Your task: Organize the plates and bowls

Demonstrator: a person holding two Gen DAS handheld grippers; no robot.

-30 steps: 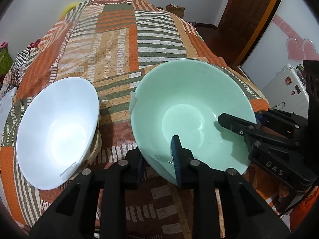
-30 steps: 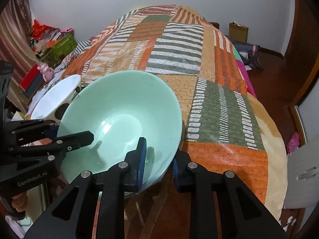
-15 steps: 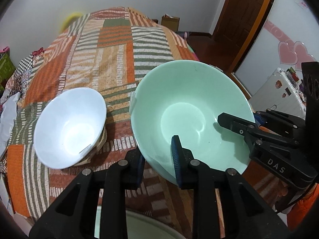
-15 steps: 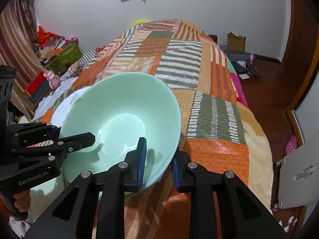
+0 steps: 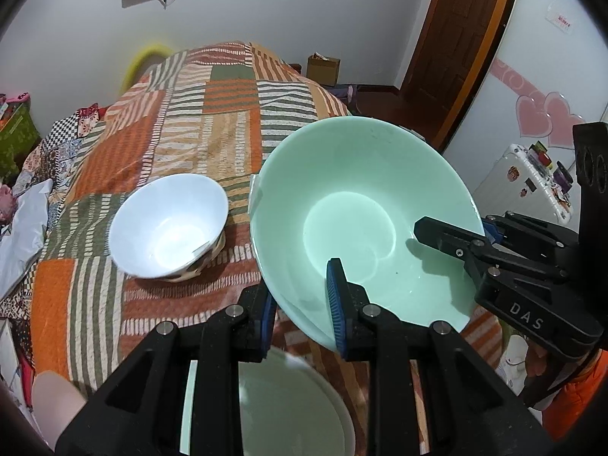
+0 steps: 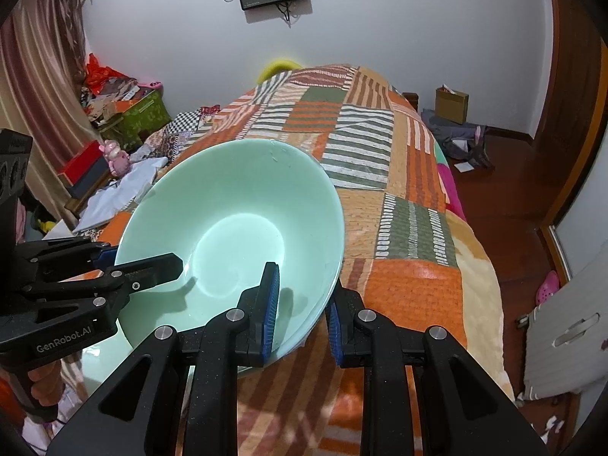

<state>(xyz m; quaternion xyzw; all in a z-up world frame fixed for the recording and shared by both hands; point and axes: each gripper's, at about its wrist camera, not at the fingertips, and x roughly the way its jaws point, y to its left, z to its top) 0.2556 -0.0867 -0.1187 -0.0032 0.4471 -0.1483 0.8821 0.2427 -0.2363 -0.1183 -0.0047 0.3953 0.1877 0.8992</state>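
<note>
A large mint-green bowl (image 5: pixel 357 205) is held in the air above the bed by both grippers. My left gripper (image 5: pixel 302 315) is shut on its near rim. My right gripper (image 6: pixel 302 309) is shut on the opposite rim; the bowl also shows in the right wrist view (image 6: pixel 235 235). A white bowl (image 5: pixel 167 224) sits on a patterned bowl on the quilt, to the left of the green bowl. A pale green plate (image 5: pixel 266 410) lies below my left gripper, partly hidden by it; its edge also shows in the right wrist view (image 6: pixel 98 364).
The bed is covered by a striped patchwork quilt (image 5: pixel 212 114). Clutter and boxes (image 6: pixel 125 114) stand at the bed's left side. A wooden door (image 5: pixel 456 38) and a small white fridge (image 5: pixel 532 178) are on the right. A cardboard box (image 6: pixel 452 104) sits on the floor.
Both grippers have lifted the green bowl up and back from the quilt. The white bowl now looks smaller and farther away. The pale green plate has come into view below.
</note>
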